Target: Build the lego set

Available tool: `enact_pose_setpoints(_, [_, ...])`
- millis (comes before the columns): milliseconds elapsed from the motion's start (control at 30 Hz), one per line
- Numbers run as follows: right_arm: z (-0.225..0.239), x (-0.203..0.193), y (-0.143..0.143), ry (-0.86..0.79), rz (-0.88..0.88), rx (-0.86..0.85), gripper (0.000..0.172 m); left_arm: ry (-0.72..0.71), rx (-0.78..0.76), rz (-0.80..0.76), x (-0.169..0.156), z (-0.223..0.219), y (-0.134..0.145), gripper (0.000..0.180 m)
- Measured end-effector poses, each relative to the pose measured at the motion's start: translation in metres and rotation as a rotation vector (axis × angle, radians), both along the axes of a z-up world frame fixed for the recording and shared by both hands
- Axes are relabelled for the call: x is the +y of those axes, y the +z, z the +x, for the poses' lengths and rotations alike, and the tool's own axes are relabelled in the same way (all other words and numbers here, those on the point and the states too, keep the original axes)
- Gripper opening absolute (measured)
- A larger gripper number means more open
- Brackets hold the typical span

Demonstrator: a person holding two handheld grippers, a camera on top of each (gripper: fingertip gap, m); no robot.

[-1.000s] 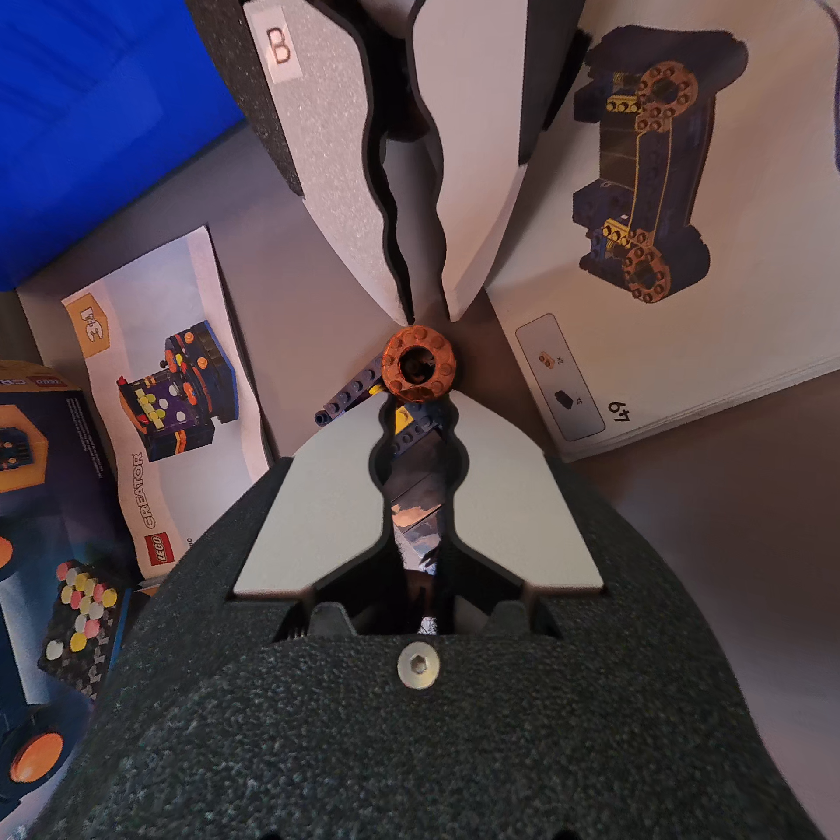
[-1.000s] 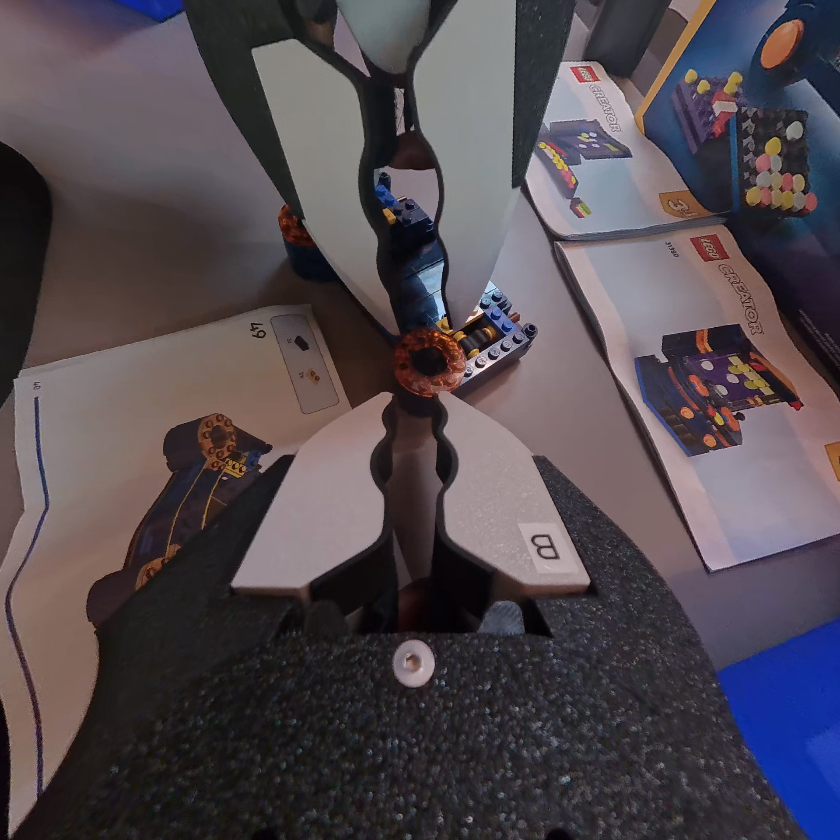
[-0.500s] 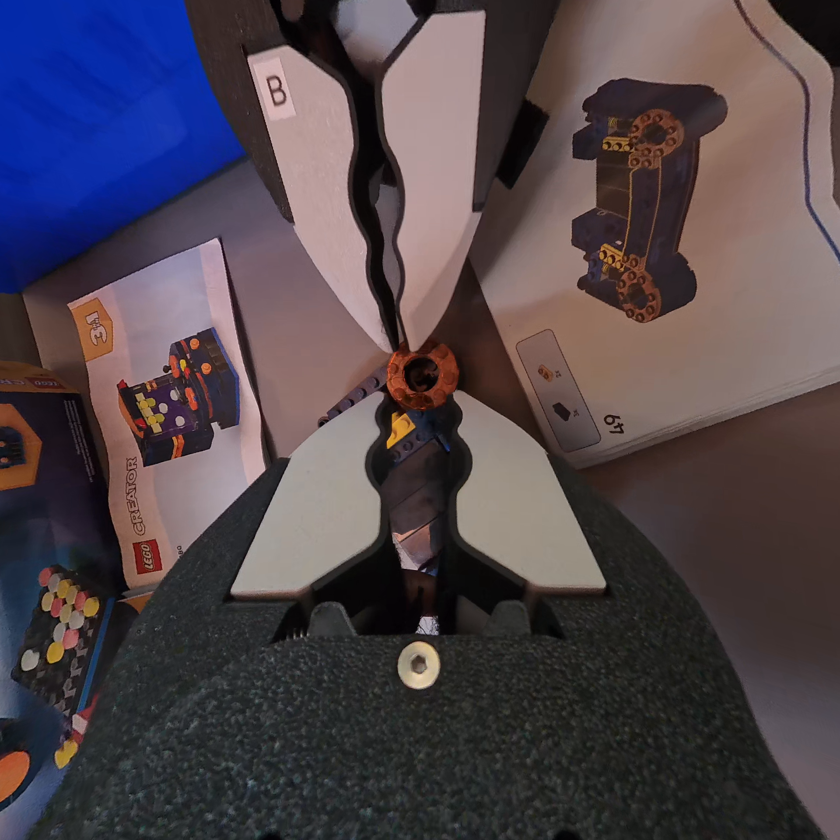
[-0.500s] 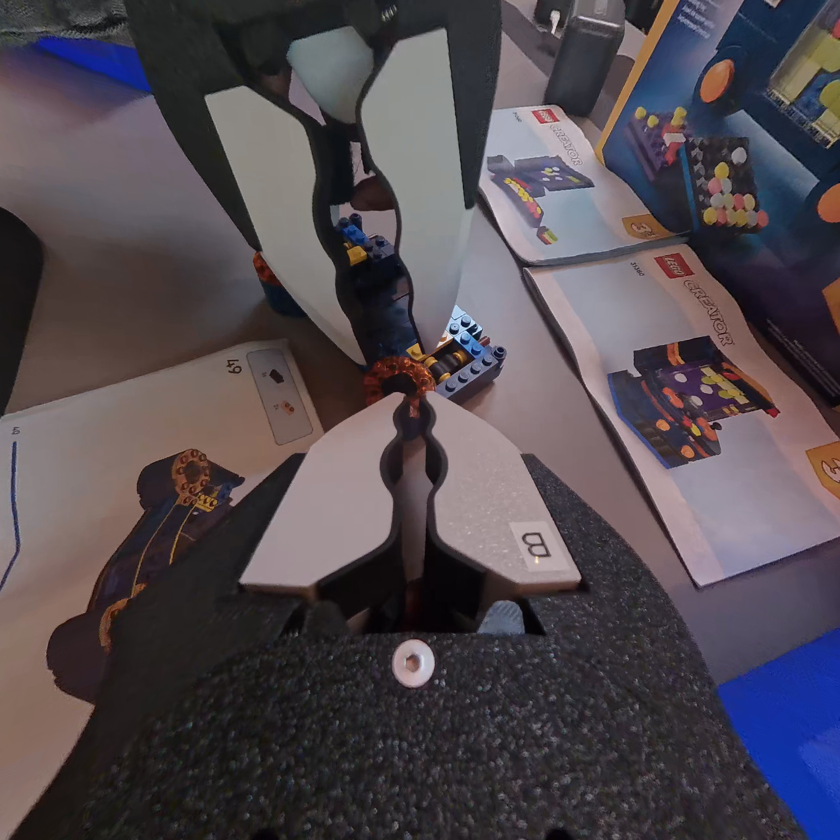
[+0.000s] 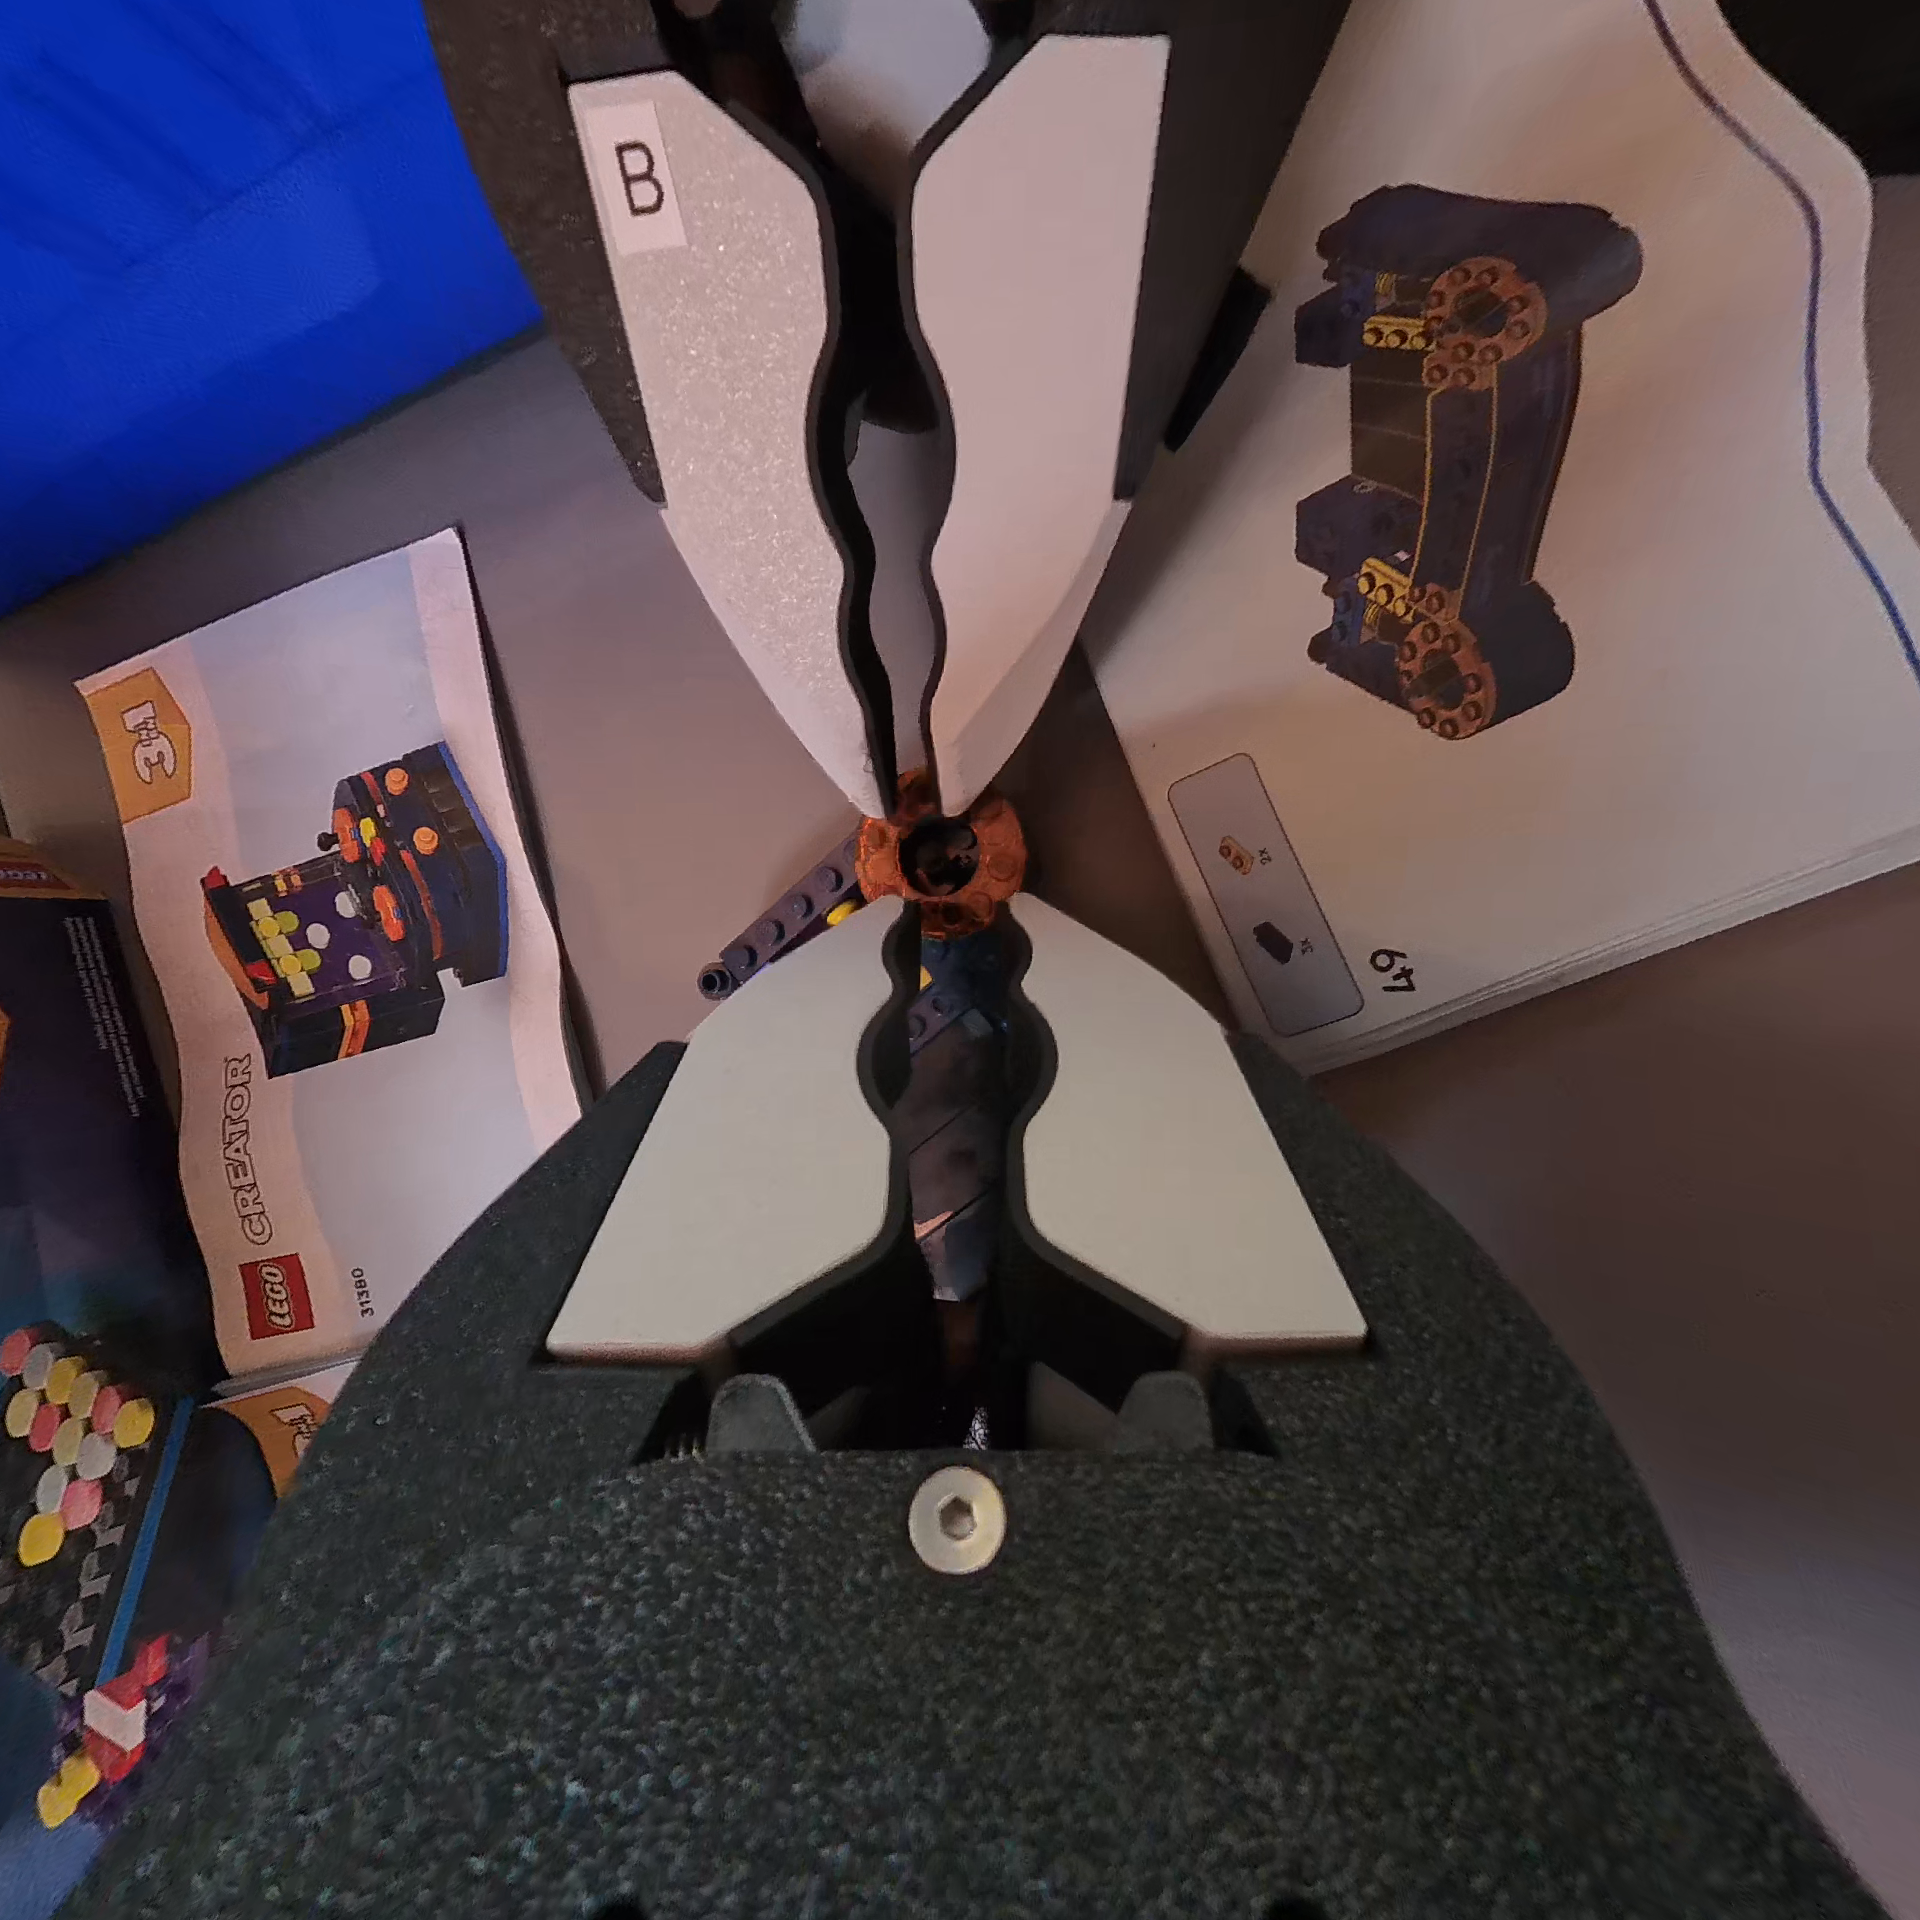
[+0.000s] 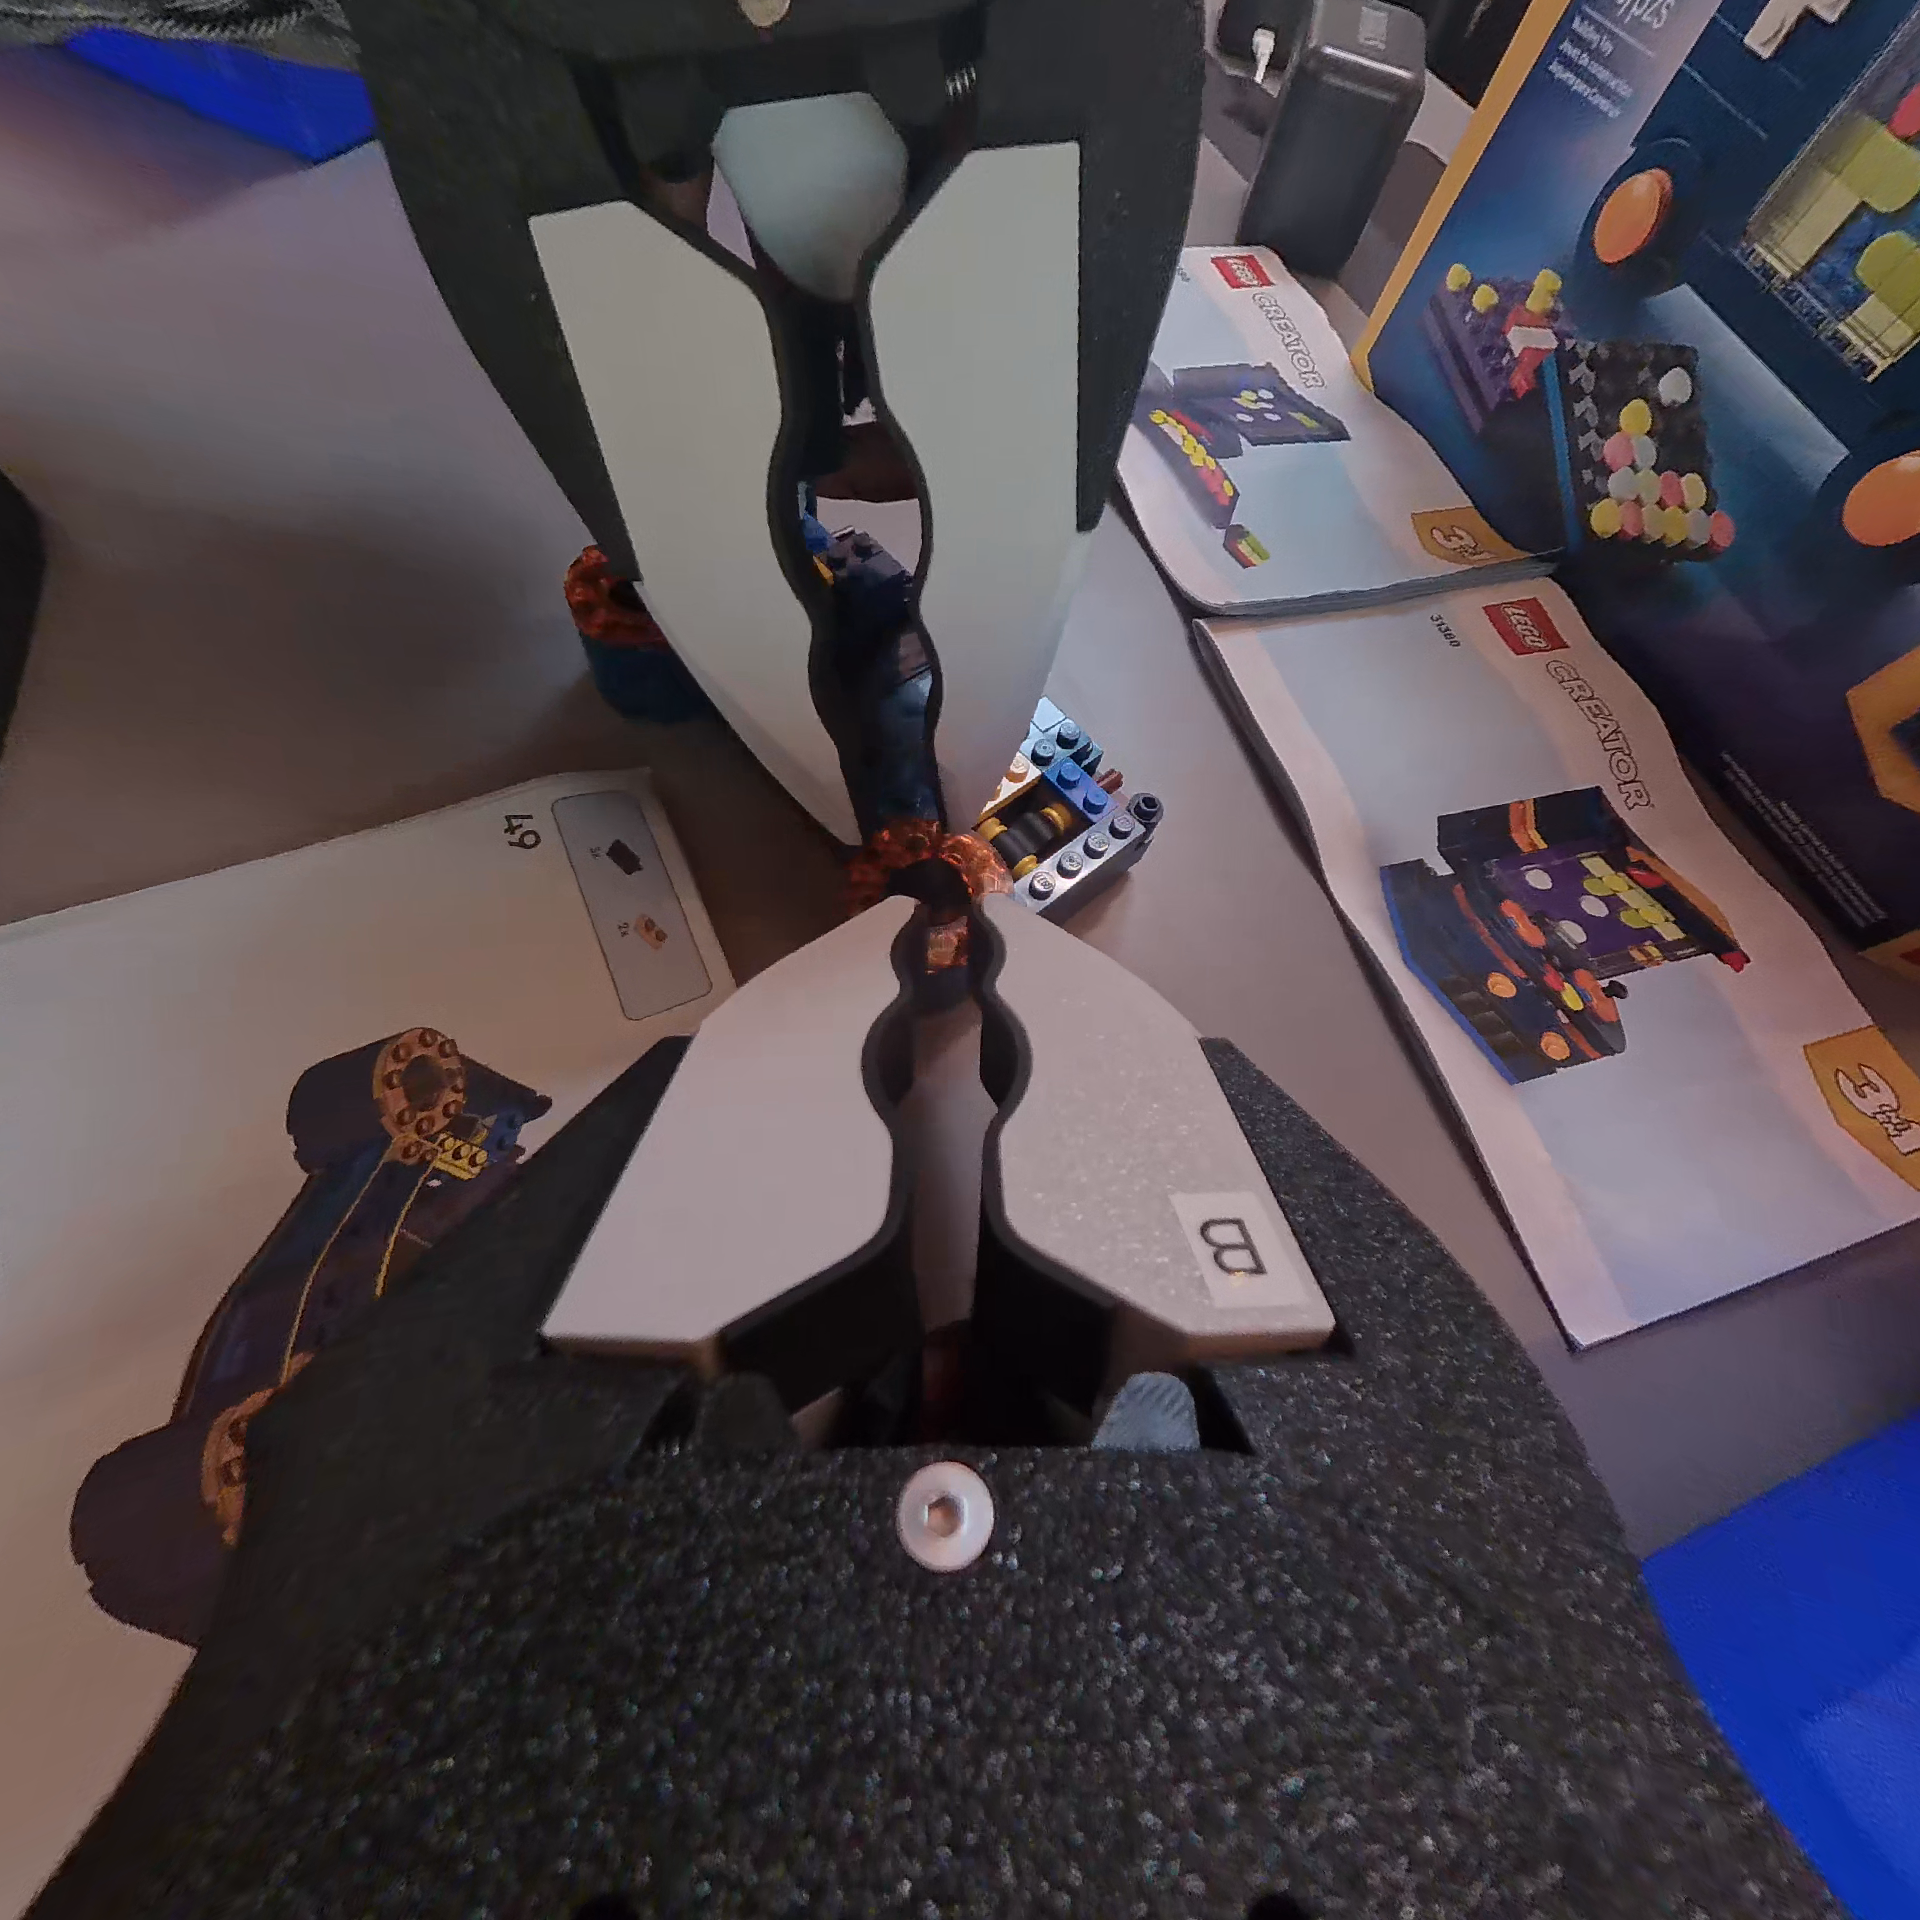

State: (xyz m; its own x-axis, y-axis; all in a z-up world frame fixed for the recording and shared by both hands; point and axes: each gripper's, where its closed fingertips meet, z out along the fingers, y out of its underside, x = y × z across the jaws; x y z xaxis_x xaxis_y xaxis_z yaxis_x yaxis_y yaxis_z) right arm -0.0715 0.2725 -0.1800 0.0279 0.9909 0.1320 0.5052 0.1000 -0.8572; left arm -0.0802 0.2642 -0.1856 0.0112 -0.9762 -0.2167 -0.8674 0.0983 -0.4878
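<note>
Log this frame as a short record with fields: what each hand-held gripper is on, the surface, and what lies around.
left hand-held gripper: shut on dark blue brick model
right hand-held gripper: tips pinch the orange ring at the model's end
surface: grey table
open booklet: beside the grippers, model drawing showing
closed booklets: two, on the other side
box: blue, behind the booklets

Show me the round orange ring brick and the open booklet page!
Round orange plastic ring brick (image 5: pixel 943 854), left wrist view, on its dark centre hole.
Open white paper booklet page (image 5: pixel 1621 831), left wrist view, on blank paper.
</note>
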Motion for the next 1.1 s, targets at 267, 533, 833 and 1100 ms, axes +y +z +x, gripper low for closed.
enact_pose_setpoints(267, [0.0001, -0.0018, 0.0002, 0.004, 0.001, -0.001, 0.007, 0.010, 0.013, 0.011, 0.0005, -0.0051, -0.0018, 0.013])
enact_pose_setpoints(533, [0.0020, 0.0000, 0.0021, -0.005, 0.001, 0.007, 0.012, 0.032, 0.001, 0.007, 0.0006, -0.0048, 0.0028, 0.028])
enact_pose_setpoints(833, [0.0025, -0.0032, -0.0006, 0.006, -0.074, -0.002, 0.020, 0.024, -0.008, 0.008, -0.0008, -0.0032, 0.0002, 0.022])
enact_pose_setpoints(1100, [-0.0011, -0.0047, 0.0005, 0.002, -0.073, 0.005, 0.019, 0.022, 0.001, 0.019, -0.0005, -0.0040, 0.0002, 0.018])
